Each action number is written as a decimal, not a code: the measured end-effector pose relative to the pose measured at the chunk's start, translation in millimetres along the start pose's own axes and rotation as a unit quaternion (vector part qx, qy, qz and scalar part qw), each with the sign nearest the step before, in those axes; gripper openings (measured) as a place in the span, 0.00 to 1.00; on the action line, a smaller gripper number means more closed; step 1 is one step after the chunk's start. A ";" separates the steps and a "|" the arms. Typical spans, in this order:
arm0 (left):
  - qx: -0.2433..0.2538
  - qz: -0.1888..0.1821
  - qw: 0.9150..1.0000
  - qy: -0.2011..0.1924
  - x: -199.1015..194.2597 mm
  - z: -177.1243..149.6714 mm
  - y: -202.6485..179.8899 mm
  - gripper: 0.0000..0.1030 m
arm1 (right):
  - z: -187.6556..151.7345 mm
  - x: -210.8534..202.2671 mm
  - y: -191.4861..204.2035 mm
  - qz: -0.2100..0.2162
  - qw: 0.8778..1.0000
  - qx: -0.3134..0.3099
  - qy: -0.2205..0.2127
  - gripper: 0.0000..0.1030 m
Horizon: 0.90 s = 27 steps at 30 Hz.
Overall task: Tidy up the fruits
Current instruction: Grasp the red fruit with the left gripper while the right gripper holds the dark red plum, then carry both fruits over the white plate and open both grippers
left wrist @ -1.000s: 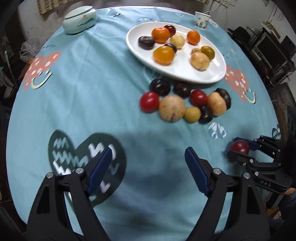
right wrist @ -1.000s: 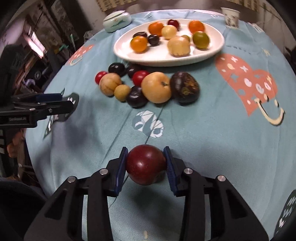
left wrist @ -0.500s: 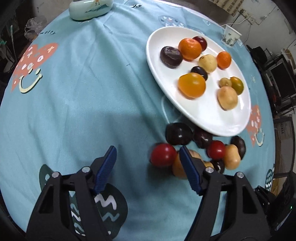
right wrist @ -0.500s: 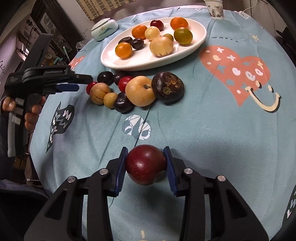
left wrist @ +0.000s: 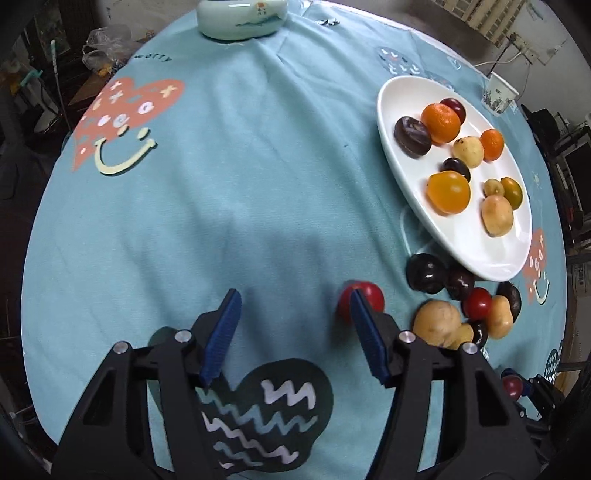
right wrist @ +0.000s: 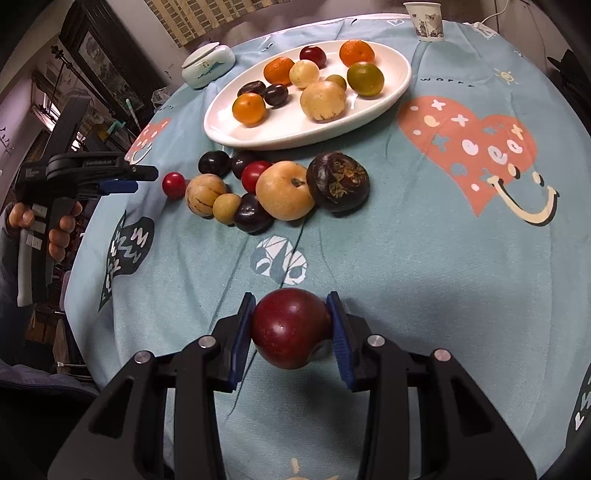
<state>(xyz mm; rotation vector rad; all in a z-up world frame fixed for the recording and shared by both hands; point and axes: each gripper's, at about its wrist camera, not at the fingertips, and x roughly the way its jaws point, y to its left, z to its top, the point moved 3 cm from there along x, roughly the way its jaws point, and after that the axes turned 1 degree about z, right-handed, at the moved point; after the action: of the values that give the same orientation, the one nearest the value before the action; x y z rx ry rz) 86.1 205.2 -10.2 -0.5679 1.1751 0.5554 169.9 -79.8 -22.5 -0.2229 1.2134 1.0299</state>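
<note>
A white oval plate [left wrist: 476, 254] [right wrist: 399, 86] holds several fruits. More fruits lie in a cluster on the blue cloth beside it, among them a red tomato [left wrist: 367, 295] [right wrist: 174, 184] at the cluster's end. My left gripper [left wrist: 293, 325] [right wrist: 142, 177] is open and low over the cloth; its right finger stands just in front of the red tomato. My right gripper [right wrist: 291, 332] is shut on a dark red plum [right wrist: 291, 332] [left wrist: 511, 386] and holds it above the cloth near the table's front edge.
A pale green lidded dish [left wrist: 240, 16] [right wrist: 208, 64] and a paper cup [left wrist: 498, 92] [right wrist: 424, 18] stand at the far side of the round table. The cloth carries heart prints. Furniture and clutter surround the table.
My left gripper has moved forward and left along the table to the red tomato, which has gone from between the fingers to behind the right one. The right gripper holds the plum as before.
</note>
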 end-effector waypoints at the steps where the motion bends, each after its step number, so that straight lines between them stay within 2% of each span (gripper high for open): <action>1: 0.014 -0.001 1.000 -0.007 -2.1 -2.1 -2.4 0.60 | 0.2 1.0 1.0 0.002 1.000 0.001 0.001 0.39; 4: 0.091 0.016 0.995 -0.033 -1.9 -12.9 -22.9 0.62 | -0.1 2.9 6.2 0.004 1.000 -0.006 0.007 0.39; 6: 0.120 0.017 0.992 -0.037 4.4 -15.5 -31.8 0.62 | -1.0 2.3 7.7 0.004 1.000 -0.009 0.008 0.39; 16: 0.145 -0.001 0.989 -0.032 29.9 2.0 -60.6 0.64 | -6.9 1.9 0.3 -0.003 1.000 0.007 0.010 0.39; 19: 0.152 -0.008 0.988 -0.039 31.7 5.7 -66.3 0.56 | -9.3 5.8 0.9 -0.016 1.000 -0.001 0.016 0.38; 21: 0.151 -0.022 0.988 -0.037 31.3 6.7 -67.6 0.43 | -11.0 8.0 0.7 -0.018 1.000 -0.003 0.018 0.39; 23: 0.150 -0.032 0.988 -0.036 31.4 8.3 -70.2 0.34 | -11.0 7.9 0.6 -0.019 1.000 -0.003 0.019 0.39; 24: 0.152 -0.034 0.987 -0.037 31.3 9.0 -73.5 0.31 | -10.9 7.8 0.8 -0.019 1.000 -0.003 0.019 0.39; 27: 0.157 -0.028 0.987 -0.037 29.9 7.3 -77.3 0.30 | -11.0 7.1 1.5 -0.022 1.000 -0.004 0.021 0.39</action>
<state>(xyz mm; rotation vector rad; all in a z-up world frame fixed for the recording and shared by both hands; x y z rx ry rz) 151.4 156.5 -27.3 -0.3061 1.1440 0.3322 161.4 -82.2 -32.2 -0.2763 1.2374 0.9961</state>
